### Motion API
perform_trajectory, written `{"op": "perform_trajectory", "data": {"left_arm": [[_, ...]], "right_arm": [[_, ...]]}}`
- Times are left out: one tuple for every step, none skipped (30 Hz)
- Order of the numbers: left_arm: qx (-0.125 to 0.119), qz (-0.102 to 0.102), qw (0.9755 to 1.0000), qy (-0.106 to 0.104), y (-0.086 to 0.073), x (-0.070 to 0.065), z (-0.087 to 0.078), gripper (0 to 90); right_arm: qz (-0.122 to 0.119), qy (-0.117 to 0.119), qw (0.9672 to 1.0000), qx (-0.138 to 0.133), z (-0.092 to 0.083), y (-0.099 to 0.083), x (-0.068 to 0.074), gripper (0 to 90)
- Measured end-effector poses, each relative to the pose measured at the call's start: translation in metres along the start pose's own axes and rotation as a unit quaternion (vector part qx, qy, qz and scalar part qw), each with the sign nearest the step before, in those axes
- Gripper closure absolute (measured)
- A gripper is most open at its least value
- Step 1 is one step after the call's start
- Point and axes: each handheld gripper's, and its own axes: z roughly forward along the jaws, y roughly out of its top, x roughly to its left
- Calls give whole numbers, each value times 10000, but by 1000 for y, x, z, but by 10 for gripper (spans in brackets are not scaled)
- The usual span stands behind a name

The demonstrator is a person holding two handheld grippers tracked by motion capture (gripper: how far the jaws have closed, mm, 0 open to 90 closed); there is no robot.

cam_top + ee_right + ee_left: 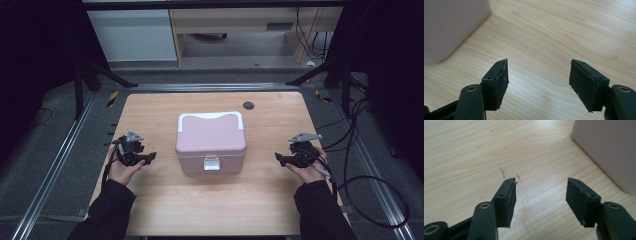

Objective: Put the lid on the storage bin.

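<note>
The left gripper [148, 157] and right gripper [281, 158] both hover with jaws spread and empty, flanking the pink lidded box [211, 142] at the centre of the table [160, 210]; it looks rigid, smooth, probably slippery plastic; the white front latch [211, 163] seems the likeliest hold.

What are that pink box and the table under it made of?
The pink box looks like matte moulded plastic: rounded corners, an even colour, a paler front latch. The table shows light wood grain, smooth and faintly glossy, probably laminate or veneer; I can't tell which.
</note>
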Motion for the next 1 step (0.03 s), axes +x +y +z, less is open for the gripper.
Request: {"op": "perform_trajectory", "data": {"left_arm": [[36, -32, 10000, 46, -2, 3, 2, 393]], "right_arm": [[26, -45, 10000, 43, 1, -2, -3, 313]]}}
